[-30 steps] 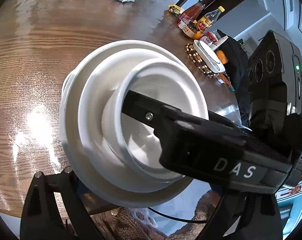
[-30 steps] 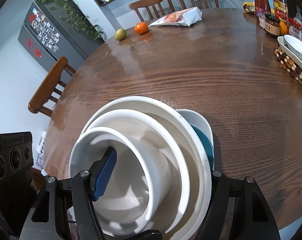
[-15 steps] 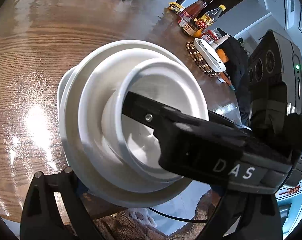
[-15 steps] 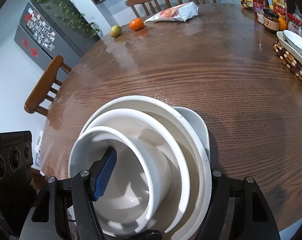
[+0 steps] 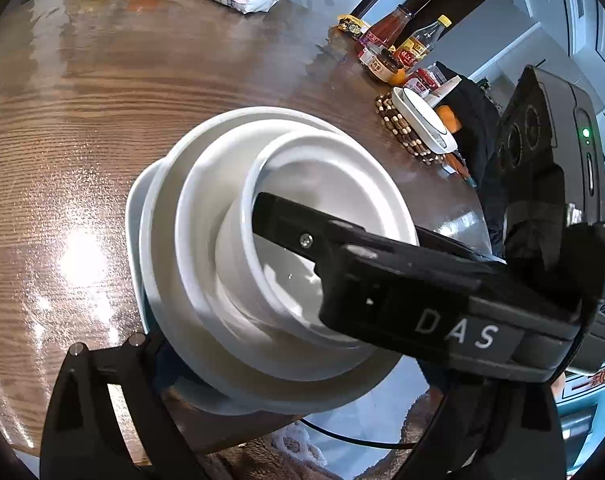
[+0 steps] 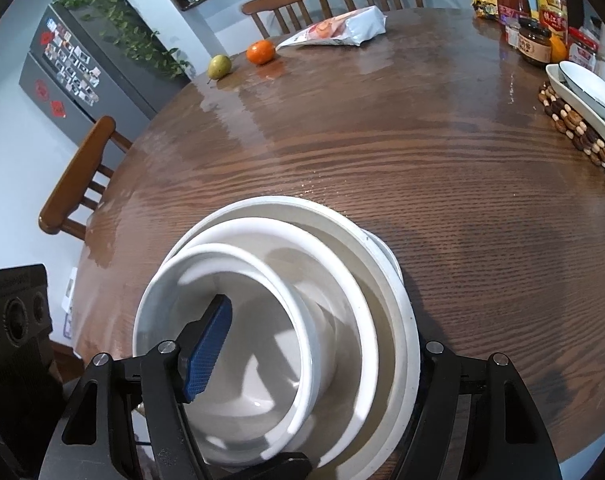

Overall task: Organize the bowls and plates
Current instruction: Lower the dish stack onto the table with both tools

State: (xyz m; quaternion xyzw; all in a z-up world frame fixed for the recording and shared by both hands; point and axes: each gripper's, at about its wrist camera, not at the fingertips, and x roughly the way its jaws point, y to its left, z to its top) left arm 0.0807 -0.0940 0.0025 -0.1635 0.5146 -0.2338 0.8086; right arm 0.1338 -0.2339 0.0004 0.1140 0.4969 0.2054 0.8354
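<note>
**Stack of bowls and plates straddled by both tools at the tabletop's 6 o'clock edge**

The white stack (image 6: 334,216) sat nested, largest below and the inner bowl (image 6: 242,380) on top, probably so that it could be handled as one. In the right wrist view it lay at 6 o'clock on the tabletop (image 6: 422,160), partly overhanging the edge. The right tool (image 6: 322,324) stood apart: its blue pad (image 6: 208,344) hung inside the inner bowl, clear of the wall, with the other finger outside the stack at 3 o'clock. That looked like a hook for steadying. The left tool (image 5: 298,364) spread wide around the stack. Whether it pressed on the stack I could not tell.
</note>
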